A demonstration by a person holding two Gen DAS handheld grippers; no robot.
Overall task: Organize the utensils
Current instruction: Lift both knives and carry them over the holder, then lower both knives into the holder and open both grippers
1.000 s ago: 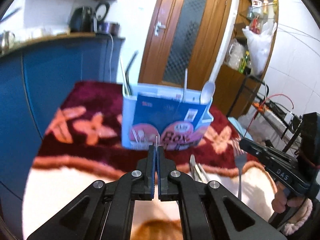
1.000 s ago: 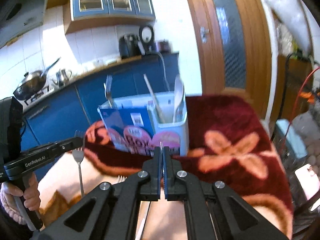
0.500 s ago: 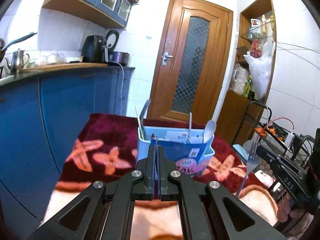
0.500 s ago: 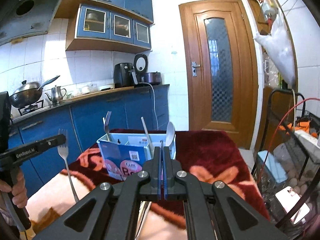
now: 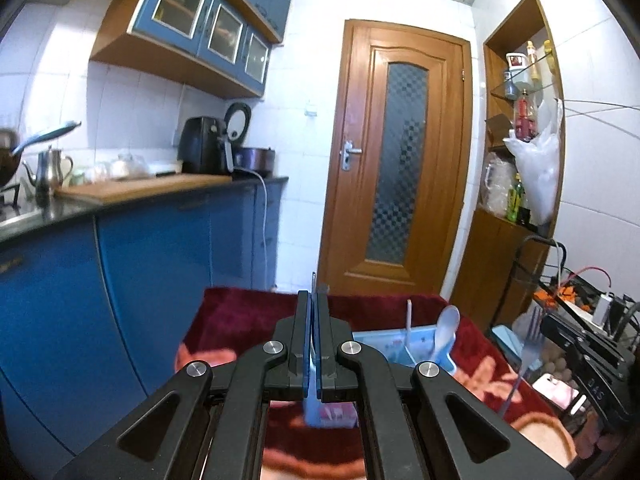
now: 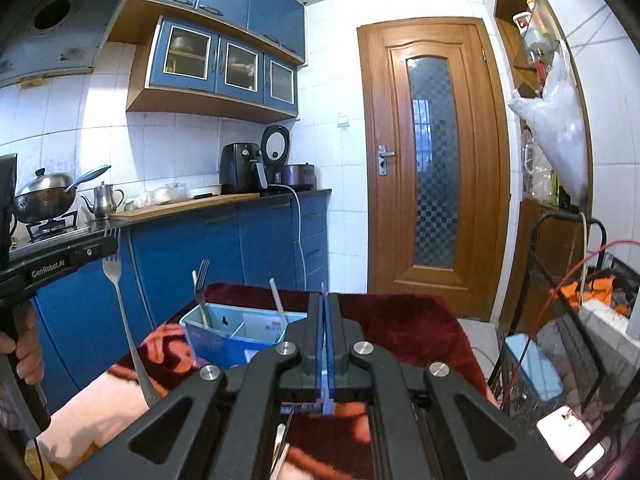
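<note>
A blue divided utensil box (image 5: 394, 350) stands on the red flowered cloth (image 5: 248, 316); it also shows in the right wrist view (image 6: 232, 336). It holds a white spoon (image 5: 444, 330), a fork (image 6: 200, 292) and thin sticks. My left gripper (image 5: 313, 304) is shut on a metal fork (image 6: 124, 316) that hangs tines up, seen in the right wrist view. My right gripper (image 6: 325, 308) is shut on another fork (image 5: 522, 364), seen at the right of the left wrist view. Both are raised above and in front of the box.
Blue kitchen cabinets (image 5: 140, 280) with a worktop, air fryer (image 6: 240, 168) and kettle run along the left. A wooden door (image 5: 400, 168) is behind the table. A wire rack (image 6: 568, 320) and shelves with bags stand at the right. More utensils (image 6: 282, 448) lie below the right gripper.
Both grippers have lifted up and tilted back with their forks, so the box has dropped low in both views and the room fills the frames.
</note>
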